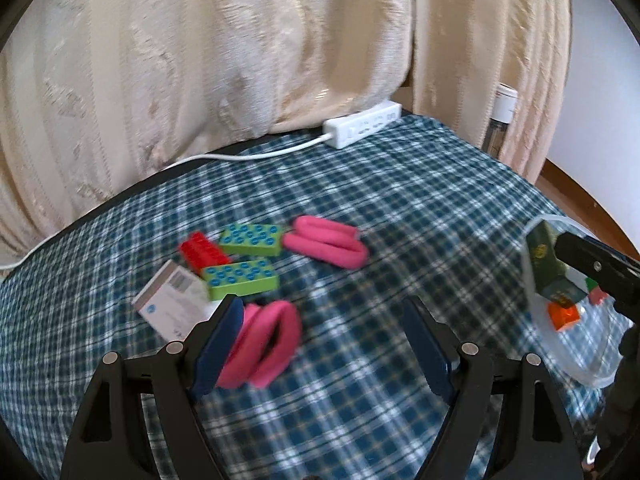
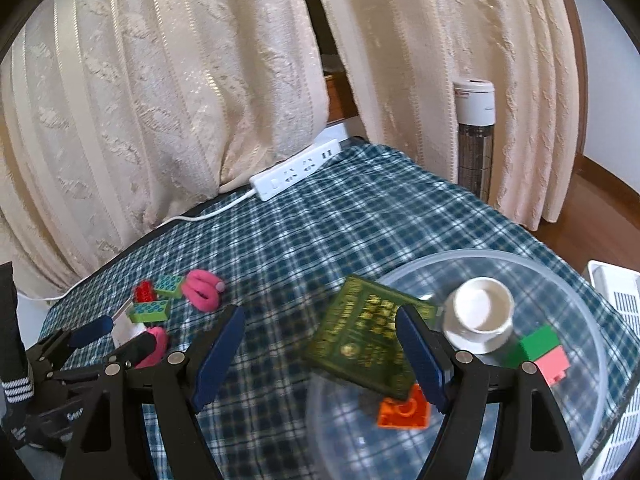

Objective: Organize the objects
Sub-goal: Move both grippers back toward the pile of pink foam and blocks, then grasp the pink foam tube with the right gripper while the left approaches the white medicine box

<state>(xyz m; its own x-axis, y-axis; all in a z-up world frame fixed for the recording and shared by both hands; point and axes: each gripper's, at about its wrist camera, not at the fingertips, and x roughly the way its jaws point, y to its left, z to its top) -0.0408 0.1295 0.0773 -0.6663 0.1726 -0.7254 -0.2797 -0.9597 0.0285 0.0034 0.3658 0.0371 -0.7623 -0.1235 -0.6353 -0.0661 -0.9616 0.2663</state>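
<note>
My left gripper [image 1: 324, 348] is open above the plaid cloth. A pink fabric loop [image 1: 264, 344] lies just inside its left finger, untouched. A second pink loop [image 1: 328, 242], two green studded bricks [image 1: 250, 238] [image 1: 240, 276], a red brick [image 1: 202, 254] and a white box [image 1: 176, 306] lie beyond. My right gripper [image 2: 320, 360] is open too, hovering at the clear bowl [image 2: 480, 254]. A green box [image 2: 360, 340] leans over the bowl's rim below its fingers, with no pad pressing on it. In the bowl are a white cup [image 2: 480, 312], an orange brick [image 2: 404, 408], a green brick [image 2: 538, 342] and a pink brick [image 2: 554, 364].
A white power strip [image 2: 296, 174] with its cord lies at the table's far edge, against cream curtains [image 2: 180, 100]. A tower fan [image 2: 476, 128] stands behind the table. A white slatted basket [image 2: 616, 292] sits right of the bowl. The left gripper [image 2: 116, 340] shows at the left.
</note>
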